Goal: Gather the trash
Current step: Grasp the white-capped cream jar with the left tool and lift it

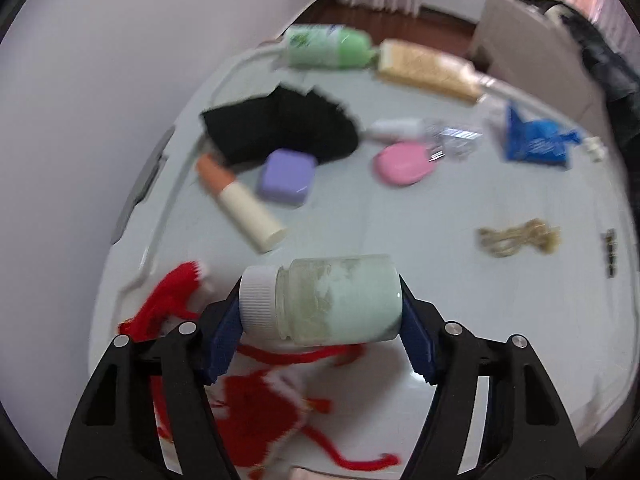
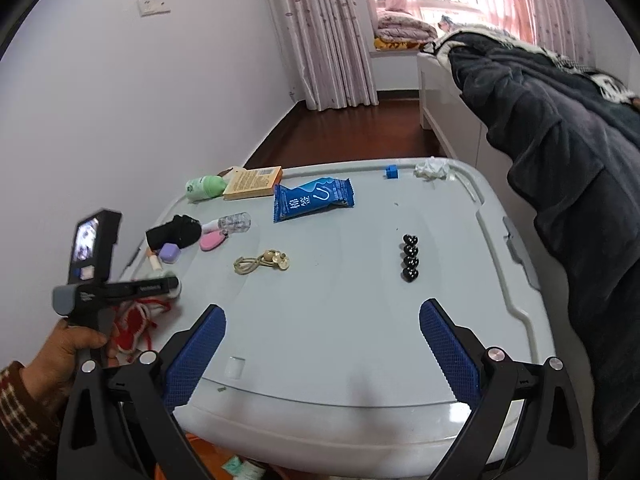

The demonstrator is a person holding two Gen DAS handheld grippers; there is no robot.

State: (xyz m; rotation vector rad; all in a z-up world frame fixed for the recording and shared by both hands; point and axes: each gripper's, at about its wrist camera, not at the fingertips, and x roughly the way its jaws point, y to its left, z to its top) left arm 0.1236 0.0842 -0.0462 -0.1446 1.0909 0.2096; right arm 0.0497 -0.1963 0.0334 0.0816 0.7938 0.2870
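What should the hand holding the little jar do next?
Probably lift the small glass jar with the white ribbed cap up and carry it off the pale grey plastic lid. The left gripper already clamps it end to end, right above the red yarn ornament, so it seems ready to go.

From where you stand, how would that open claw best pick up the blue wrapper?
Come from above and pinch the blue wrapper across its short width, at the middle. It lies flat and slightly puffed on the lid, so the middle gives the right claw something to squeeze.
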